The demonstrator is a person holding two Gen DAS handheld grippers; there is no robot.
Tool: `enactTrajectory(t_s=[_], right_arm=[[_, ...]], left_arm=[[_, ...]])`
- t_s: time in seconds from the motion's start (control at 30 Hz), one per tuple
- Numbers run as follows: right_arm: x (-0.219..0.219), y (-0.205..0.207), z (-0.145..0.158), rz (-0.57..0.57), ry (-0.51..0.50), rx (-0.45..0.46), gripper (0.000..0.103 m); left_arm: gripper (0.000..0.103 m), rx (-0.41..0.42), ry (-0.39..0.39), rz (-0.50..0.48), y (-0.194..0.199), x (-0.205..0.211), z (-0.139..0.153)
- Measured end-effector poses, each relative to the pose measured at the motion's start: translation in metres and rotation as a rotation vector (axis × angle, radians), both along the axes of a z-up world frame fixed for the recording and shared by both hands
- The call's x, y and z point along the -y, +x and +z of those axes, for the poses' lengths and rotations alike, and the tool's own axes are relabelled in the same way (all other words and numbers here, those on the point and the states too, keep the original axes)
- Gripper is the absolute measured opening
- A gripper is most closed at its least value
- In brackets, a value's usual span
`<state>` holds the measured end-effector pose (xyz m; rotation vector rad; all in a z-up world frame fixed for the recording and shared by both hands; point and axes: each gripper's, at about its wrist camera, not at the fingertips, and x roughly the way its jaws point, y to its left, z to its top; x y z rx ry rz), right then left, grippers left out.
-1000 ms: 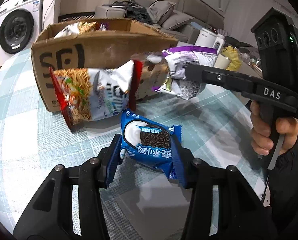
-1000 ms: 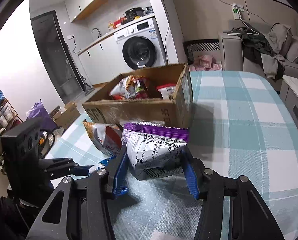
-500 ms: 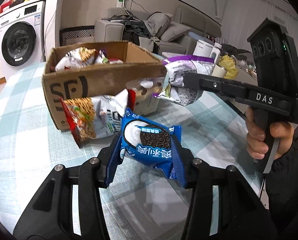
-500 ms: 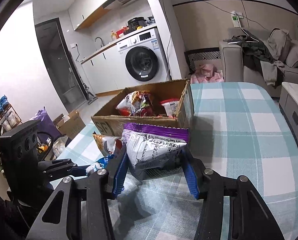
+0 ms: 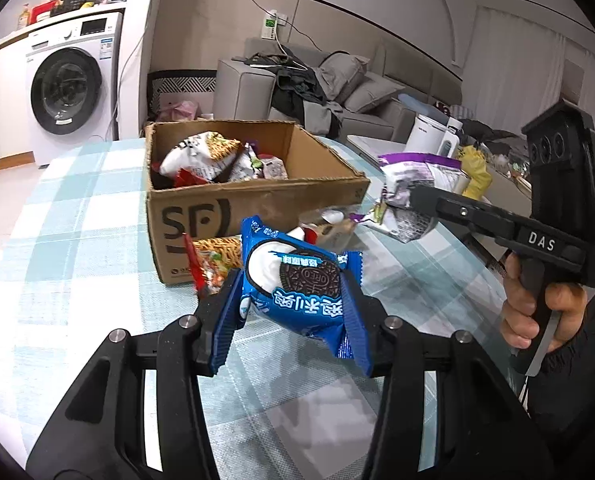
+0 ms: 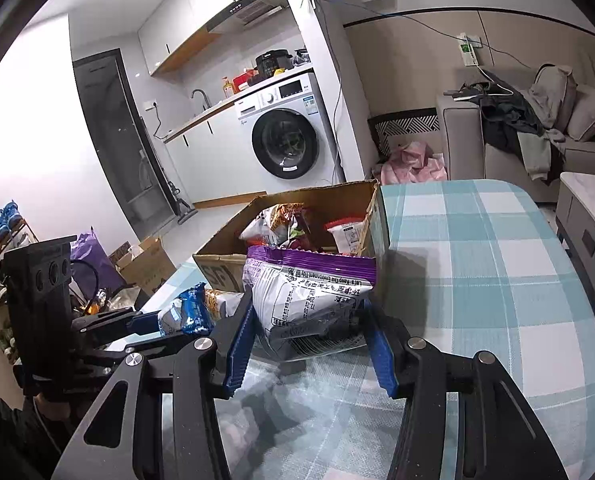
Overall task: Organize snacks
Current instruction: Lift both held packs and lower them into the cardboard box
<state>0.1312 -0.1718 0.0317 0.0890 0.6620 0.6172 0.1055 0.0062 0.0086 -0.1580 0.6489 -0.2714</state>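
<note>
While my left claw [image 5: 293, 312] is pinching the light, crinkly Oreo packet [image 5: 297, 284] by its sides above the counter [image 5: 77, 208], my right claw [image 6: 309, 340] is gripping the soft purple-topped snack bag [image 6: 309, 296] beside the cardboard box [image 5: 257, 204].

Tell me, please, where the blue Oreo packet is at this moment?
The blue Oreo packet is clamped in the left gripper, held above the checked tablecloth just in front of the cardboard box.
</note>
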Motion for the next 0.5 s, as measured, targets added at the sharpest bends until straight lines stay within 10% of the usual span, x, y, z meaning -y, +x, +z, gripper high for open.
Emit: enactTrajectory(t_s=[0.5], right_arm=[[-0.007, 0.000, 0.012, -0.009, 0.029, 0.026, 0.052]], left_arm=[[0.045, 0.051, 0.005, 0.081, -0.007, -0.017, 0.027]])
